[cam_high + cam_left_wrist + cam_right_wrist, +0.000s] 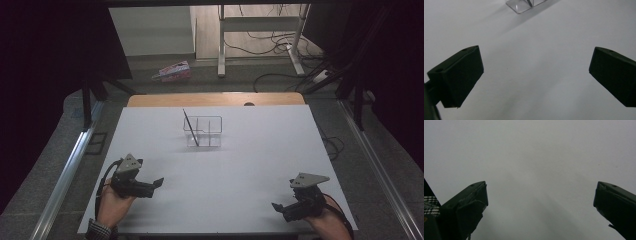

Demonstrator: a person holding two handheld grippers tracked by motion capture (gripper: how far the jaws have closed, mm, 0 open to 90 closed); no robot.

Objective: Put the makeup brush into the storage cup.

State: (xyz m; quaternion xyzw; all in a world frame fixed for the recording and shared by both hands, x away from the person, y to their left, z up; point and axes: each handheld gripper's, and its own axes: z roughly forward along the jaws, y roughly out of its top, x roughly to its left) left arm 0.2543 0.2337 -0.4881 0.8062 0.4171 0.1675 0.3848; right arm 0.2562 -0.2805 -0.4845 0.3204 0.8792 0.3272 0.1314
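Note:
A clear plastic organiser box [203, 131] with several compartments stands on the white table [250, 160], toward the back middle. A thin dark stick [190, 127] leans in its left compartment, its top tilted to the left. The box's corner [521, 6] appears at the top of the left gripper view. My left gripper [159, 182] rests at the front left, jaws wide apart with bare table between them [536, 72]. At the front right my right gripper [276, 206] is open too, facing left over the plain surface [541, 202].
A wooden strip [215, 99] runs along the table's far edge. Beyond it on the floor are a small colourful carton [173, 71], desk legs [221, 45] and cables [272, 45]. Metal rails [65, 170] flank the table on both sides.

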